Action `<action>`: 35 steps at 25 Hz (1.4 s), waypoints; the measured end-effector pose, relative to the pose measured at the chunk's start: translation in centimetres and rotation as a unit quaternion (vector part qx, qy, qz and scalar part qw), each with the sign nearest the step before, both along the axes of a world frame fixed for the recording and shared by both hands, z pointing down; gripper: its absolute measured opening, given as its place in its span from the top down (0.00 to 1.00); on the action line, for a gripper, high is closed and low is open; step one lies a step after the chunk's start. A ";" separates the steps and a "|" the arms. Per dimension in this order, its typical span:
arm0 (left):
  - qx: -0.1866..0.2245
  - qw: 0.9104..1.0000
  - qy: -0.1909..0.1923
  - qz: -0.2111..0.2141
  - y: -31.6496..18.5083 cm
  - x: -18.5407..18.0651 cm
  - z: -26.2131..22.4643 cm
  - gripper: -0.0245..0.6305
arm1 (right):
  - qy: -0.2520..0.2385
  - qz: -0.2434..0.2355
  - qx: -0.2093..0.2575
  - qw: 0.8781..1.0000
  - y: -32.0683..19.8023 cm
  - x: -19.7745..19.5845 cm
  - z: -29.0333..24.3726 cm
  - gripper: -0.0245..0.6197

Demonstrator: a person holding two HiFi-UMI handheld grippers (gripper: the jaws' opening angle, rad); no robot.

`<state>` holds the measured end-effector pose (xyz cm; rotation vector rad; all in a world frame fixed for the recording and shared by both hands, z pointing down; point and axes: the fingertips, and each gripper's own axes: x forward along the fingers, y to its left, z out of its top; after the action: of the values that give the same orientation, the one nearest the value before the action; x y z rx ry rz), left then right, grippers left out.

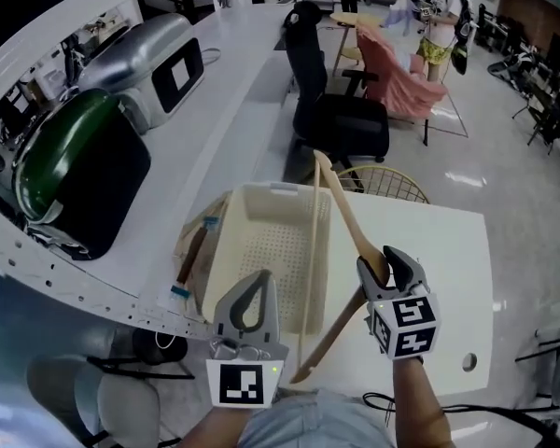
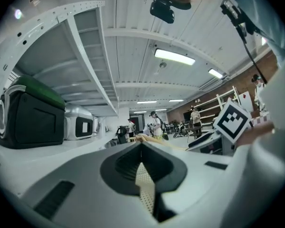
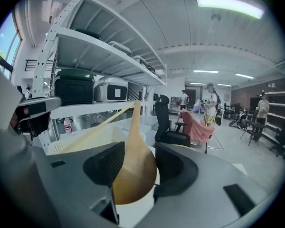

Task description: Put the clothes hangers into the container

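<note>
**Wooden hanger clamped over the basket's right side**

Wood was the only thing in a grip. The right gripper (image 1: 385,267) had its jaws closed on the middle of the clothes hanger (image 1: 345,217), and in the right gripper view the broad pale shoulder filled the gap between them (image 3: 133,165). The left gripper (image 1: 259,278) had its jaw tips together with nothing between them. It sat over the near wall of the cream perforated basket (image 1: 261,192), whose holes showed through the slit below the tips (image 2: 145,184).

The basket stood on the left part of the white table (image 1: 448,269). A bare stretch of table lay to the right of the hanger, out to the right and far edges. On the left, the curved white rail of the shelf rack (image 1: 75,269) ran close by the table. A gold wire chair (image 1: 392,183) stood just past the far edge, with a black office chair (image 1: 336,119) beyond it.

The hanger was light, smooth wood, a curved shoulder piece closed by a thin straight bar. The bar crossed above the basket's right side, and the shoulder ran outside the right rim. Its near tip reached the table's near edge. No hook could be seen. Whether it touched the basket could not be told.
</note>
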<state>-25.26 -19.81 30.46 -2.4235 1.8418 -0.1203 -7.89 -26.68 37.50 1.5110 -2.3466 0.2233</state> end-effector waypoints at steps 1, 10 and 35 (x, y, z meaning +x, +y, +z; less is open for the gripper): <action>0.002 1.000 0.002 0.002 -0.2 -0.8 -0.2 0.94 | 0.001 0.002 0.000 1.000 -0.2 -0.8 -0.2 0.64; 0.010 1.000 0.011 0.017 -2.0 -6.6 -0.1 0.94 | 0.020 -0.002 -0.018 1.000 -1.8 -7.1 1.1 0.64; -0.056 0.997 0.046 -0.028 -4.7 -13.2 3.6 0.94 | 0.115 -0.059 -0.164 0.978 -4.2 -13.8 9.2 0.63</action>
<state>-38.41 -24.48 34.02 -2.4918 1.9936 -0.1211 -21.74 -30.91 46.67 1.1701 -2.0855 0.3649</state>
